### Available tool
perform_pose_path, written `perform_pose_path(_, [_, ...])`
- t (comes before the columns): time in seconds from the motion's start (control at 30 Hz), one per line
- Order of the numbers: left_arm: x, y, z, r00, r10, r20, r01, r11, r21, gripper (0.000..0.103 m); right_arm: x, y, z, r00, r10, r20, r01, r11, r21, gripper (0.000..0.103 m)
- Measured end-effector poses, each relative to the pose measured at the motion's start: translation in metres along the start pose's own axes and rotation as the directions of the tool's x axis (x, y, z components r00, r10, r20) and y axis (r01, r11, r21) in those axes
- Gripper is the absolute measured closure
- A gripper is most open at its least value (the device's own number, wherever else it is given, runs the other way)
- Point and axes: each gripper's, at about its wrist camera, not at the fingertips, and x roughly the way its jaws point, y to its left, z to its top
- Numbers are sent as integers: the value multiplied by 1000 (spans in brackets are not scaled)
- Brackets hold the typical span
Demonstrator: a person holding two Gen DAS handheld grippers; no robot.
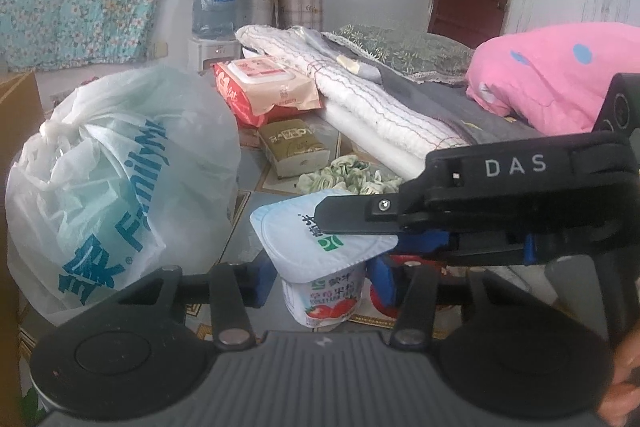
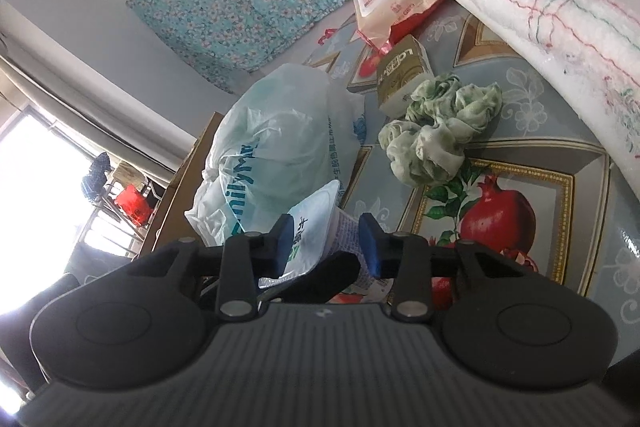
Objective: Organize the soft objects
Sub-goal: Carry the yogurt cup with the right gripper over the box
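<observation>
– While the left hand-held gripper [image 1: 322, 283] brackets the yogurt cup [image 1: 320, 299], what are its jaws doing?

– They stand narrow, one blue pad [image 1: 264, 279] at each side of the cup's body, close against its walls. The cup stands upright on the table [image 2: 520, 99], on a cover printed with pomegranates.

– And the right hand-held gripper [image 2: 328, 247]?

– It reaches in from the side, also narrow. One finger lies across the top of the foil lid [image 1: 288, 231] and the other sits under the lid's overhanging corner, beside the cup's upper wall. Whether those pads actually press on the lid cannot be told.

– What surrounds the cup?

– A knotted white plastic bag [image 1: 120, 167] with blue lettering stands just beside it. A crumpled green fabric piece [image 2: 436, 131] lies on the table behind the cup, apart from it. Farther back are a gold tissue pack [image 1: 292, 147] and a red wet-wipes pack [image 1: 264, 87], the latter leaning on a folded white towel [image 1: 360, 99]. A pink quilt [image 1: 560, 67] with blue dots sits beyond.
</observation>
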Motion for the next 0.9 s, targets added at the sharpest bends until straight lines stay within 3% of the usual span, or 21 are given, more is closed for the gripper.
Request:
perform_pose_path(0.27, [-27,-1,11,998,26,61,-26,1000,6,53,-11,28,6,999,43,16,-42,997,-61,68])
perform_pose_path(0.5, [-80,17,39,979,131,155,-131,991,-14,53,-8,93,23,989,149,-17,-150,971,-186,66])
perform_pose_path(0.7, [-131,57,61,929,303,211,-294,953,-73,53,33,174,37,957,243,-155,-281,908,-310,64])
perform_pose_path(0.9, [-165,123,70,876,466,126,-445,880,-163,53,113,249,36,883,274,-380,-403,858,-319,61])
